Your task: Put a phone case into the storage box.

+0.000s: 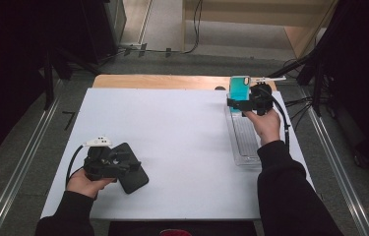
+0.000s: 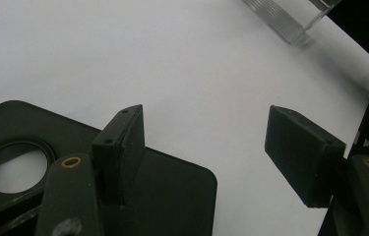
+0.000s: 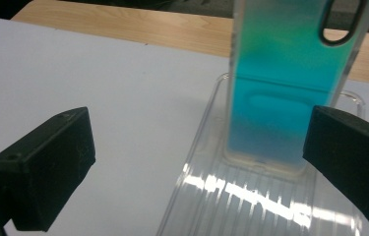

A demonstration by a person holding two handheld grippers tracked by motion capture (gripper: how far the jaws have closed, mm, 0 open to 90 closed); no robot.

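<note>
Teal phone case [image 3: 280, 98] stands upright in our clear slotted rack [image 1: 243, 140]; right tool [image 3: 211, 162] wide open, empty. Black case [image 1: 132, 169] flat on tabletop [image 1: 172, 137] beneath half-open, empty left tool [image 2: 206, 147]; grip its edge squarely.

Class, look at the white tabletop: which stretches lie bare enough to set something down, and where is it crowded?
The widest bare patch on the white tabletop lies between the black phone case and the clear slotted rack. The far left stretch is also bare. It is crowded at the right edge: the teal phone case stands in the rack beside the open right gripper.
</note>
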